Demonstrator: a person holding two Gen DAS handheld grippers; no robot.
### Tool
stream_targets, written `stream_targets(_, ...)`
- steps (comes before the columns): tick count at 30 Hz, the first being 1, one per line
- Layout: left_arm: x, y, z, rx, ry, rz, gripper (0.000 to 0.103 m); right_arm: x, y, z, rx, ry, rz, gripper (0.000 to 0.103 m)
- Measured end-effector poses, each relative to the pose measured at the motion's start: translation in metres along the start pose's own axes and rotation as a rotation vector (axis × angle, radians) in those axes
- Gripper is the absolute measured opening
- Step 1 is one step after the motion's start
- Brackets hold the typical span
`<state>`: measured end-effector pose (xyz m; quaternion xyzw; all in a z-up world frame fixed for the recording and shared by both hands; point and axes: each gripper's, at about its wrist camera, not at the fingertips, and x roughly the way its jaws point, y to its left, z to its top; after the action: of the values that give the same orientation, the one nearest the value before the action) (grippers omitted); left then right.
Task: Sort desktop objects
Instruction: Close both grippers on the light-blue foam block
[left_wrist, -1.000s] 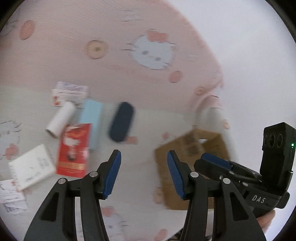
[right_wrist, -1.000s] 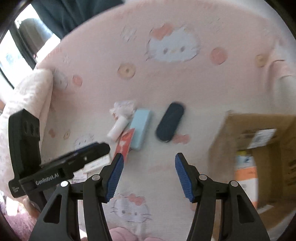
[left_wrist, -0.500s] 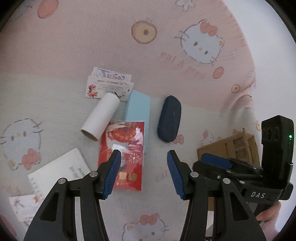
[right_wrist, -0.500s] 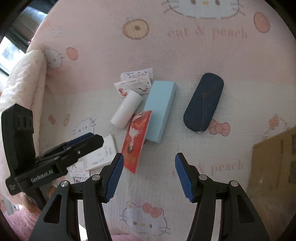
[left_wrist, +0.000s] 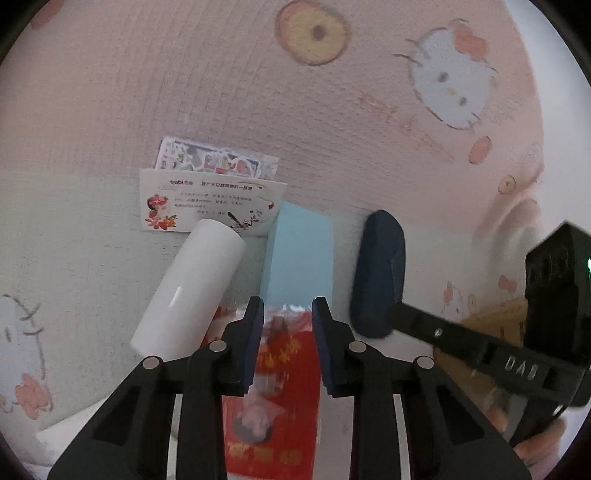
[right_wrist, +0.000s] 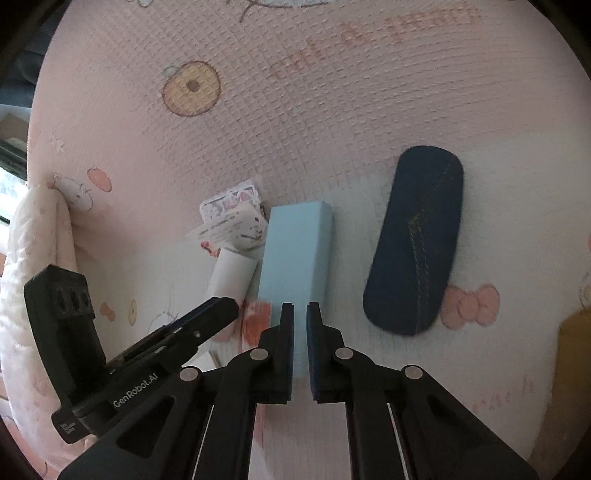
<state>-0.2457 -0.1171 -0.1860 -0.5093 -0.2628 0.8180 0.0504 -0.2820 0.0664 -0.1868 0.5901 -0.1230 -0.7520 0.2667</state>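
On the pink Hello Kitty cloth lie a light blue box (left_wrist: 299, 254) (right_wrist: 295, 258), a dark denim case (left_wrist: 380, 273) (right_wrist: 417, 243), a white tube (left_wrist: 192, 291) (right_wrist: 232, 275), a red booklet (left_wrist: 277, 406) and printed cards (left_wrist: 207, 206) (right_wrist: 232, 221). My left gripper (left_wrist: 287, 314) hovers low over the red booklet's far end, jaws part open with nothing between them. My right gripper (right_wrist: 300, 314) is over the near end of the blue box, jaws nearly closed with a narrow gap, empty. Each gripper shows in the other's view.
A brown cardboard box (left_wrist: 495, 321) sits at the right, its corner also in the right wrist view (right_wrist: 576, 354). A white notebook corner (left_wrist: 51, 435) lies at the lower left. A quilted pink roll (right_wrist: 33, 258) borders the left.
Both grippers have dropped closer to the objects and moved forward. Both pairs of jaws have narrowed, the right almost to closing. The objects have not moved.
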Motion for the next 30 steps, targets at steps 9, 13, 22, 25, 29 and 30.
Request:
stream_targets(9, 0.037, 0.002, 0.029, -0.038, 0.043, 0.029, 0.03, 0.034, -0.003, 0.006, 0.008, 0.038, -0.025, 0.005)
stream_targets(13, 0.052, 0.004, 0.031, -0.058, 0.093, 0.031, 0.03, 0.045, -0.005, 0.008, 0.015, 0.045, -0.011, 0.013)
stream_targets(22, 0.051, -0.004, 0.019, -0.063, 0.164, 0.049, 0.03, 0.044, 0.003, -0.01, -0.084, 0.067, -0.036, 0.017)
stream_targets(25, 0.049, -0.01, 0.004, -0.033, 0.205, 0.051, 0.03, 0.038, 0.001, -0.018, -0.078, 0.074, -0.05, 0.017)
stream_targets(29, 0.043, -0.014, -0.024, 0.001, 0.246, 0.04, 0.03, 0.027, -0.005, -0.036, -0.065, 0.071, -0.07, 0.018)
stream_targets(30, 0.043, -0.014, -0.029, 0.007, 0.254, 0.035, 0.03, 0.026, -0.007, -0.039, -0.063, 0.07, -0.072, 0.018)
